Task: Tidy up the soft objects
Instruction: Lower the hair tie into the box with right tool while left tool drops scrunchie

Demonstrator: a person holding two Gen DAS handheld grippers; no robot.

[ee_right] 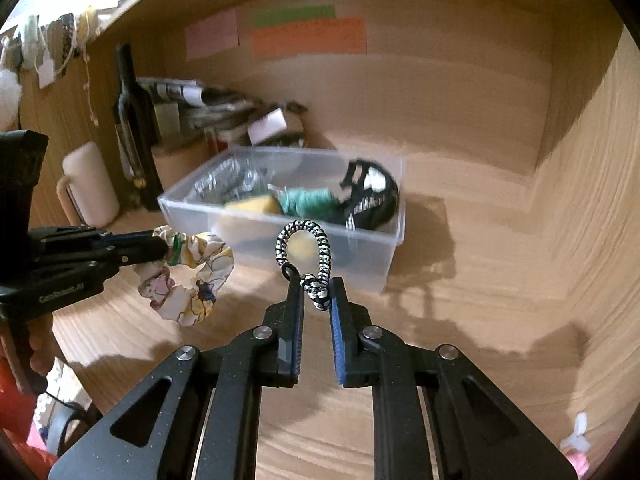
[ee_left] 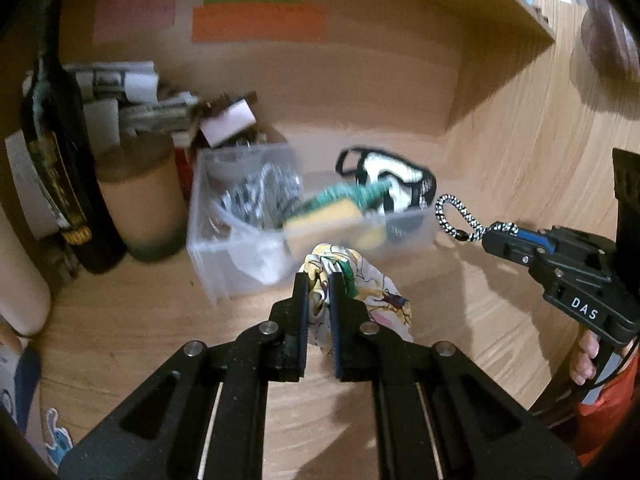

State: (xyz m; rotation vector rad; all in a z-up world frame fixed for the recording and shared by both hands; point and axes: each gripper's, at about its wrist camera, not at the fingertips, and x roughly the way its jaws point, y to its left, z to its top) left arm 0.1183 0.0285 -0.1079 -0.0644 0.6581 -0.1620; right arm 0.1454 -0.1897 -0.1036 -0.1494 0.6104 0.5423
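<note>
Both grippers hang loaded in front of a clear plastic bin (ee_right: 384, 256) on a wooden desk (ee_right: 460, 344), mid-carry in a tidy-up of soft items. The left gripper (ee_left: 319, 280) is clamped on a floral fabric scrunchie (ee_left: 384, 300), which droops from its fingertips above the desk, just short of the bin's near wall. The right gripper (ee_right: 316, 284) pinches the knotted end of a black-and-white braided cord loop (ee_right: 304, 240), the loop standing up against the bin's front. Already inside lie a yellow sponge (ee_right: 256, 204), a green yarn bundle (ee_right: 308, 200) and a black-and-white pouch (ee_right: 372, 196). The step in hand looks like delivery; next, each gripper would need to clear the rim and part its fingers over the bin.
</note>
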